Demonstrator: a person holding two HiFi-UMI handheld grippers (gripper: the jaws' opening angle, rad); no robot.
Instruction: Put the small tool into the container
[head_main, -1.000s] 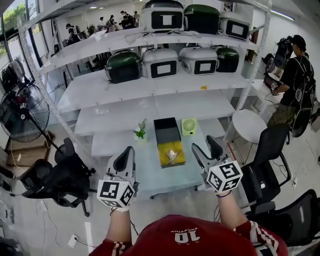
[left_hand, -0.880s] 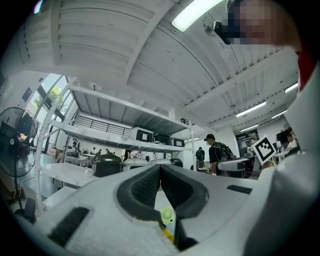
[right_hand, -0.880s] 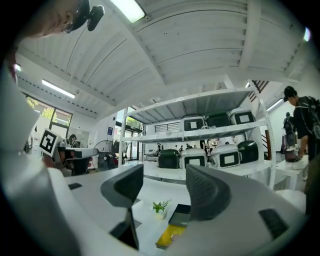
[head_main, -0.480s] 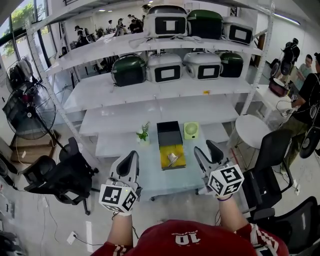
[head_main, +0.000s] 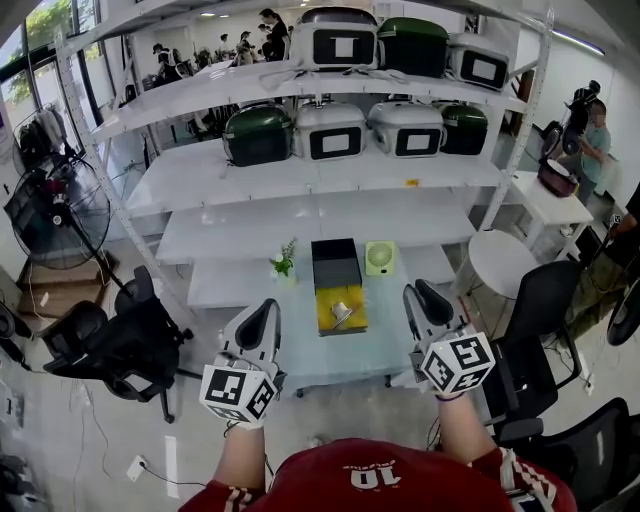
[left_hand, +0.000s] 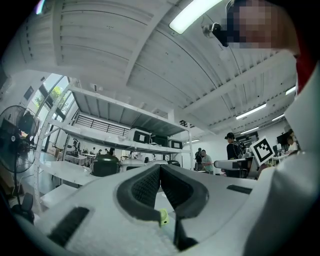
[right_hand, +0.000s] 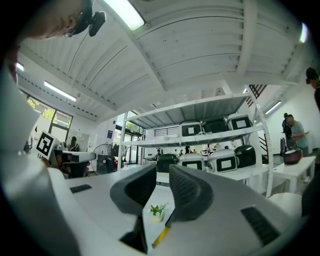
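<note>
I am only approaching, nothing picked up yet. My left tool is sitting closed with nothing in it. My right tool is closing its jaws on empty air. Both are hanging well short of the worktop. The small silvery implement is lying on the yellow tray, just in front of the black box, which I am taking to be the container. Next I am judging that one tool needs to reach forward and down with its jaws spread around that implement. As for writing, I am reading only "10" on my red shirt. The labels on the shelf cases are too small to read.
</note>
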